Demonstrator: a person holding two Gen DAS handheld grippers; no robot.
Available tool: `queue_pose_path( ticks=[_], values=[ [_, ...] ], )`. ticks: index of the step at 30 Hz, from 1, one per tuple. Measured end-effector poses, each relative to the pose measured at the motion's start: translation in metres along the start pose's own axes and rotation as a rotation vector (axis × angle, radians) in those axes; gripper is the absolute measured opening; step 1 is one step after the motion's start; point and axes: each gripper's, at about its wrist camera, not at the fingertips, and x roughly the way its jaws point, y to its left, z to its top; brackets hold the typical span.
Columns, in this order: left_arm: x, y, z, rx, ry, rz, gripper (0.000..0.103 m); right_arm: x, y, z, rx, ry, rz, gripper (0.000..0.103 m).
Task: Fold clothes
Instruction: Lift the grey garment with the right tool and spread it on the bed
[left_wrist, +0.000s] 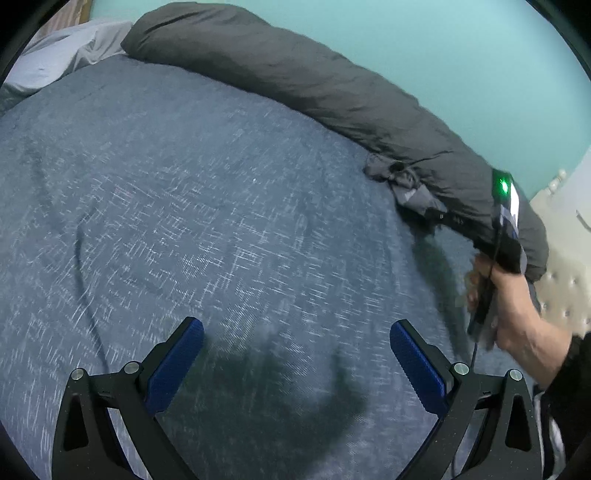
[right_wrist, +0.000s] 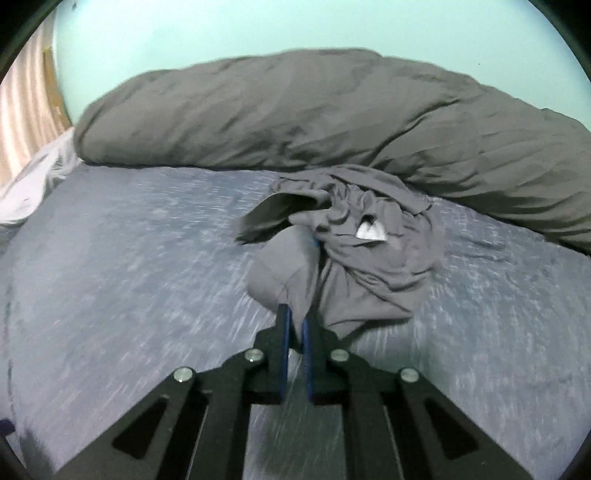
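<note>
A crumpled grey garment (right_wrist: 354, 243) with a white label (right_wrist: 371, 232) lies on the blue bedspread (right_wrist: 129, 266), just in front of a rolled dark grey duvet. My right gripper (right_wrist: 295, 317) is shut on a fold of this garment and lifts its near edge. In the left wrist view the garment (left_wrist: 402, 184) is a small heap at the right, with the right gripper's body (left_wrist: 506, 221) and the hand behind it. My left gripper (left_wrist: 295, 328) is open and empty, low over the bare bedspread (left_wrist: 184, 203), well left of the garment.
The rolled dark grey duvet (right_wrist: 314, 110) runs along the bed's far side against a teal wall (left_wrist: 443, 55). A pale sheet or pillow (left_wrist: 55, 55) lies at the far left corner. A cream tufted headboard (left_wrist: 569, 288) stands at the right.
</note>
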Motion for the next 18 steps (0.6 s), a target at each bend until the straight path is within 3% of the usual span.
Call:
queue_pose_path(
  ticks=[7,18],
  values=[
    [-0.048,-0.015,-0.029,0.029,0.002,-0.020,0.103,-0.086,0.025,-0.046,-0.016,-0.021,0.060,0.006],
    [-0.116,-0.015,-0.105,0.045,-0.018,-0.049,0.103,-0.214,0.074,-0.159,-0.007,-0.038,0.179,0.006]
  ],
)
